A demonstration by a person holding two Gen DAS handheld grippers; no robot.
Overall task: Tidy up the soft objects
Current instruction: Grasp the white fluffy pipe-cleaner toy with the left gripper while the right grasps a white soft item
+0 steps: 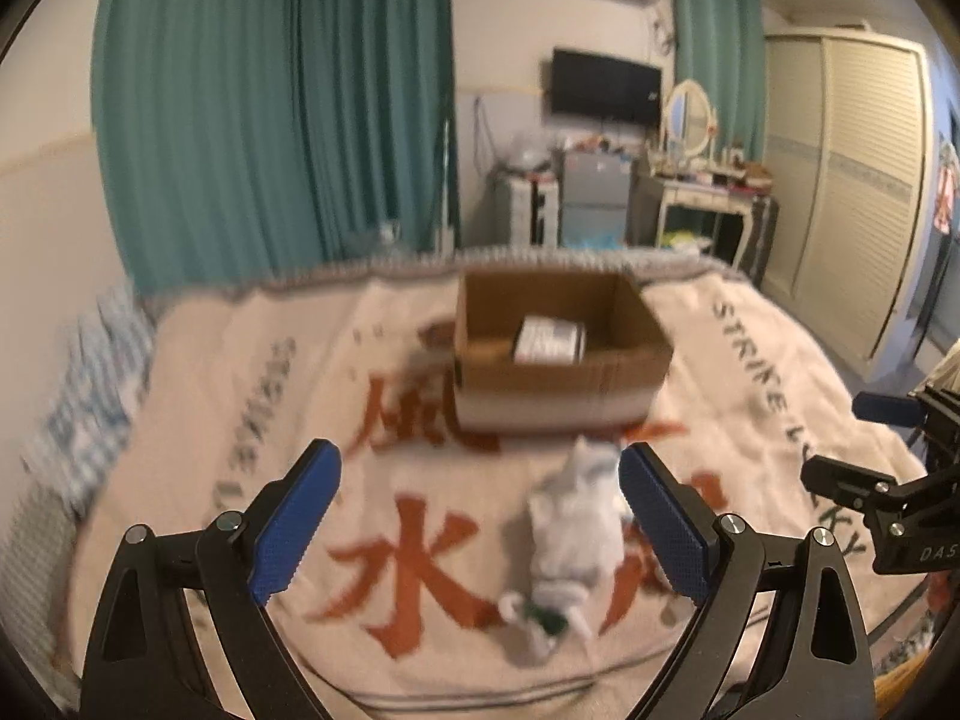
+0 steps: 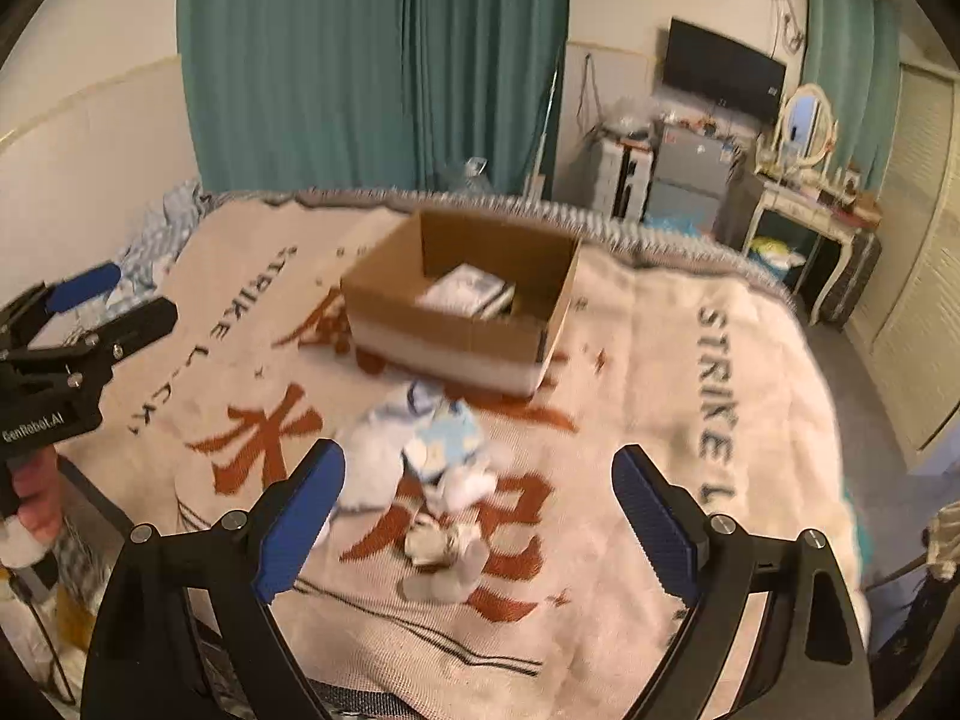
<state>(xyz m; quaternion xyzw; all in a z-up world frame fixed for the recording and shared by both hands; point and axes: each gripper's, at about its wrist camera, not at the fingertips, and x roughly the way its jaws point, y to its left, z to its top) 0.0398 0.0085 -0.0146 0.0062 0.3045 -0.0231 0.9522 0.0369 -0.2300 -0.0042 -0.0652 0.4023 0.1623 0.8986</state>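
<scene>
A heap of small white and pale-blue soft items (image 2: 420,468) lies on the bed blanket (image 2: 690,420), in front of an open cardboard box (image 2: 462,300). In the left wrist view the heap (image 1: 576,534) lies close to the right finger, and the box (image 1: 558,348) stands beyond it. The box holds a white flat item (image 1: 549,341). My left gripper (image 1: 480,525) is open and empty above the blanket. My right gripper (image 2: 477,519) is open and empty, just above the near end of the heap. Each gripper shows at the edge of the other's view.
The blanket carries large red characters and "STRIKE LUCKY" lettering. Teal curtains (image 2: 372,60) hang behind the bed. A fridge (image 2: 690,174), a wall TV (image 2: 720,69), a dressing table with mirror (image 2: 804,204) and a wardrobe (image 1: 852,180) stand at the right.
</scene>
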